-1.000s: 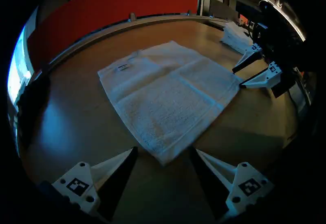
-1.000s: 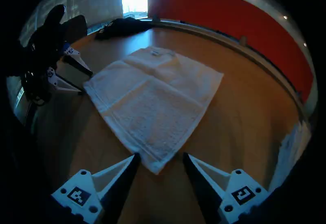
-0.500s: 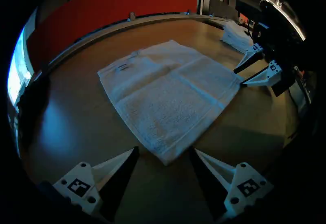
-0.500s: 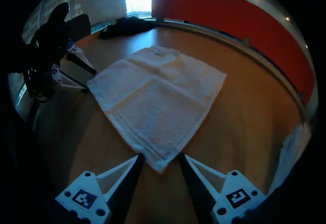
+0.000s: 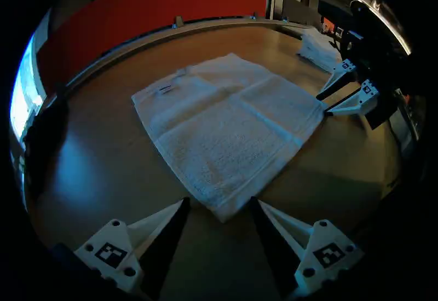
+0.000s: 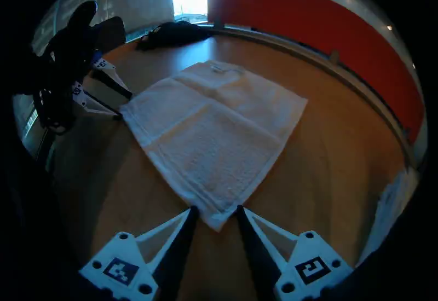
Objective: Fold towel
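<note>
Left gripper (image 5: 218, 200) is spread wide, fingers straddling the near corner of the folded white terry towel (image 5: 230, 137), which lies flat on the brown wooden table (image 5: 98, 158). Right gripper (image 6: 214, 209) is narrowly parted, bracketing another corner, nothing clamped.

The towel (image 5: 230, 137) lies flat on the bench (image 5: 109, 153), one corner before the left hand-held gripper (image 5: 218, 202), the next corner before the right hand-held gripper (image 6: 214, 209).

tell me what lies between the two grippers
The towel, in the right gripper view: one corner by the left gripper, another at the right gripper.
</note>
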{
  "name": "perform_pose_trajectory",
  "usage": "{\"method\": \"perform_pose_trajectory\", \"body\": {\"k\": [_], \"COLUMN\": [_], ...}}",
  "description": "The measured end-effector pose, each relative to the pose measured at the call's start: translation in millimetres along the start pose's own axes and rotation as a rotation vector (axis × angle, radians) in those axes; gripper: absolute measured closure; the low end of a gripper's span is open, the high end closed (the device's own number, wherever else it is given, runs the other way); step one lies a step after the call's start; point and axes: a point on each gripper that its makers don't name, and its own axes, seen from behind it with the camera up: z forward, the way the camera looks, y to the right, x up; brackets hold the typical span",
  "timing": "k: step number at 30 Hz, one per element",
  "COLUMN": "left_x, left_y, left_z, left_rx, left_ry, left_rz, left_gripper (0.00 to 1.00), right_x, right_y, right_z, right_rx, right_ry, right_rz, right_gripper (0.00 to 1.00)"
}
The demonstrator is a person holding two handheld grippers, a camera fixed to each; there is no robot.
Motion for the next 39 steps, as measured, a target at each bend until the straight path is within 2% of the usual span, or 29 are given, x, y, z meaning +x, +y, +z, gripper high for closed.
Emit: {"method": "perform_pose_trajectory", "body": {"k": [7,11,13,15,17,25,35,39], "left_x": [1.0,1.7,2.3,3.0,3.4,4.6,4.5,4.3], "left_y": [6.6,6.5,4.5,2.2,2.1,3.1,2.7,2.7], "left_z": [-0.6,-0.2,0.4,0.9,1.1,0.5,-0.1,-0.1], "left_rx": [-0.006,-0.002,0.006,0.016,0.022,0.035,0.040,0.041], "left_ry": [-0.003,-0.006,-0.008,-0.009,-0.010,-0.007,-0.006,-0.006], "left_rz": [0.007,0.001,-0.005,-0.011,-0.016,-0.031,-0.041,-0.039], "left_gripper": [0.41,0.54,0.70,0.79,0.82,0.85,0.85,0.85], "right_x": [-0.3,-0.3,0.1,0.7,2.2,7.4,9.0,8.7], "right_y": [-0.2,-3.6,-6.8,-10.2,-11.8,-13.9,-15.3,-15.2], "right_z": [0.4,0.3,0.3,0.2,0.3,-0.2,-0.2,-0.1], "right_rx": [-0.003,0.007,0.017,0.028,0.031,0.029,0.026,0.020], "right_ry": [0.004,0.004,0.006,0.008,0.011,0.018,0.007,0.004], "right_rz": [0.009,0.012,0.017,0.022,0.030,0.053,0.055,0.038], "right_gripper": [0.68,0.72,0.74,0.76,0.78,0.86,0.87,0.87]}}
